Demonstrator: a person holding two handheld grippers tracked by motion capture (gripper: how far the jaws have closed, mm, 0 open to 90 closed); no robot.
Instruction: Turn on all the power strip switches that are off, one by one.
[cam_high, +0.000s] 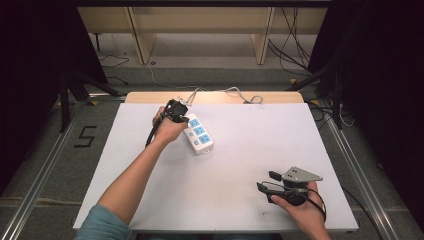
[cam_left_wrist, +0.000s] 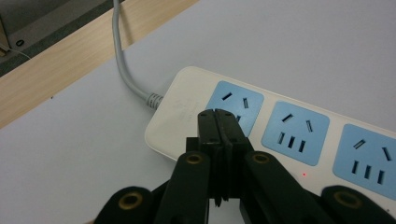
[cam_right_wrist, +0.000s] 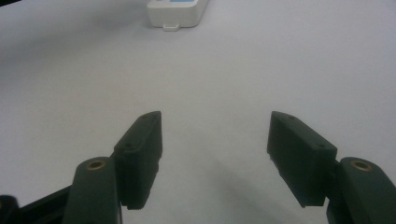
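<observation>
Currently, left gripper (cam_left_wrist: 218, 122): jaws pressed together with nothing between them, tips hovering over the cable end of the power strip (cam_left_wrist: 289, 135), beside the first blue socket (cam_left_wrist: 235, 106).
Power strip position: lying left of the table's (cam_high: 300, 130) centre, toward the far edge, its grey cable (cam_left_wrist: 122, 60) running off over that edge.
Step in hand, as I judge it: the closed tips are probably going down to press or nudge the strip's end.
Doing it well: keeping the tips square and pressing straight down, so the strip is not sliding.
Right gripper (cam_right_wrist: 215, 135): jaws standing wide apart, holding nothing, resting near the table's near right corner, well apart from the strip.
</observation>
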